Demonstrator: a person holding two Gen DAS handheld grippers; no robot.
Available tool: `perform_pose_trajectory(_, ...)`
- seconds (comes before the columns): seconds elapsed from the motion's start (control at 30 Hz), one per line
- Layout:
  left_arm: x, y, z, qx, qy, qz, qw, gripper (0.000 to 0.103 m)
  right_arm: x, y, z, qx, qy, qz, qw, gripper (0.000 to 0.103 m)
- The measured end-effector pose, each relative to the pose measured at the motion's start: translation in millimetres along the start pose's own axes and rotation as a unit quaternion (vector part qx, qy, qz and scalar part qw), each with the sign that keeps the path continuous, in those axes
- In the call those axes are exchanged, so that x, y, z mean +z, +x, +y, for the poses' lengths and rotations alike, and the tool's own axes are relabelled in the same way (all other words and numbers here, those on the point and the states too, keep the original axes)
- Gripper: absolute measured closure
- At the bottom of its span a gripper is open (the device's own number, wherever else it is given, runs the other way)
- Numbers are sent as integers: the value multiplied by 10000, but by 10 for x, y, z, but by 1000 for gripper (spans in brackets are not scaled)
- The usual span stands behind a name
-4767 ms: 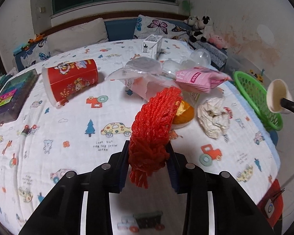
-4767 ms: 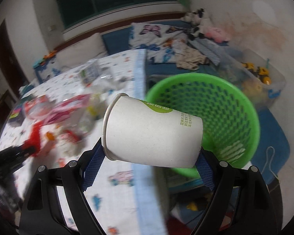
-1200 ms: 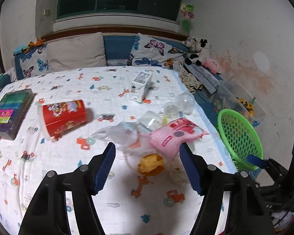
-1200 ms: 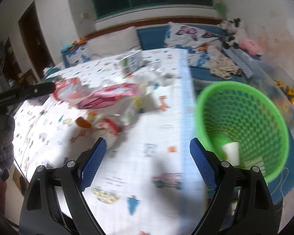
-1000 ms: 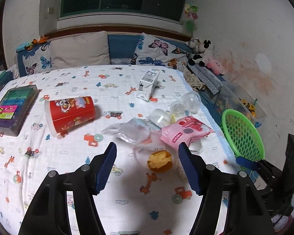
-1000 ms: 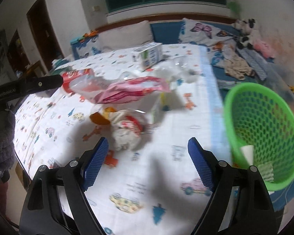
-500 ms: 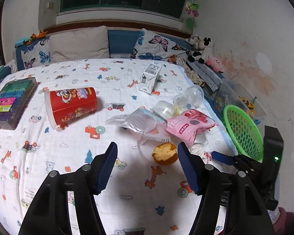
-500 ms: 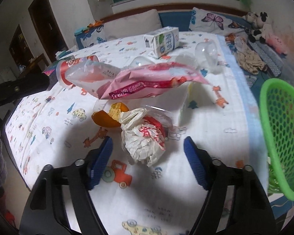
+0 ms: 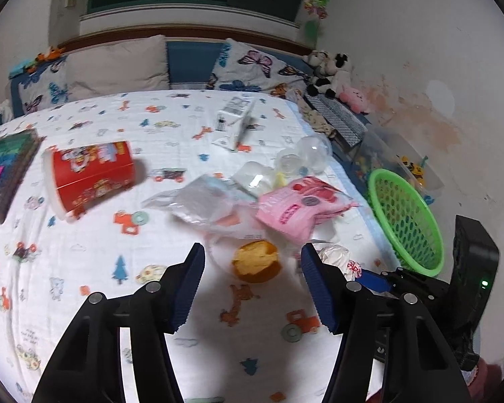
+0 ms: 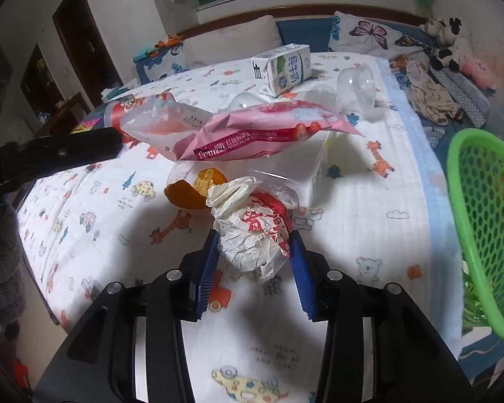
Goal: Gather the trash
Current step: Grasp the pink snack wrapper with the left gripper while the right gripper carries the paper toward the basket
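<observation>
Right wrist view: the right gripper (image 10: 253,250) is closing its blue pads onto a crumpled white-and-red paper wrapper (image 10: 252,235) lying on the cartoon-print bedsheet (image 10: 352,208), beside a green mesh plastic basket (image 10: 487,201). The left gripper (image 9: 252,270), jaws apart and closing on nothing, hovers over an orange peel cup (image 9: 256,261).

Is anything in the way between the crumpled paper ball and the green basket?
Nothing visible is. The crumpled paper ball sits between the closing right gripper, and only bare bedsheet lies between it and the green basket.
</observation>
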State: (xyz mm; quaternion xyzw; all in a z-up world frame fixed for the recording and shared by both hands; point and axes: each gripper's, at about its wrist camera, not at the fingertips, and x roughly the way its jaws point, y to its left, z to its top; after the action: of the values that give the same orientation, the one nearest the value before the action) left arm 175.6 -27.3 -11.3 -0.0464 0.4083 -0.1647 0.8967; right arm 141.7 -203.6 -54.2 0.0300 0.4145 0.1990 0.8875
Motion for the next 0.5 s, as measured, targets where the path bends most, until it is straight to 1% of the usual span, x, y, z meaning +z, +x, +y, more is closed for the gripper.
perform_pose_trajectory(0.27, 109, 253, -314, -78, 434, 101, 9990, 46, -82, -389, -235, -155, 177, -208, 9995, 61)
perform_pose_trajectory(0.37, 159, 337, -435, -28, 675, 109, 9977, 46, -115, -527, -358, -265, 280, -309, 9988, 61)
perform_pose_trajectory(0.43, 190, 391, -499, -15, 822, 147, 9965, 44, -130, -609, -453, -334, 378, -373, 9980, 61)
perform_pose_trajectory(0.5, 216, 460, -584, 40, 1073, 186, 9940, 41, -142, -680, -539, -378, 473, -424, 9973, 61)
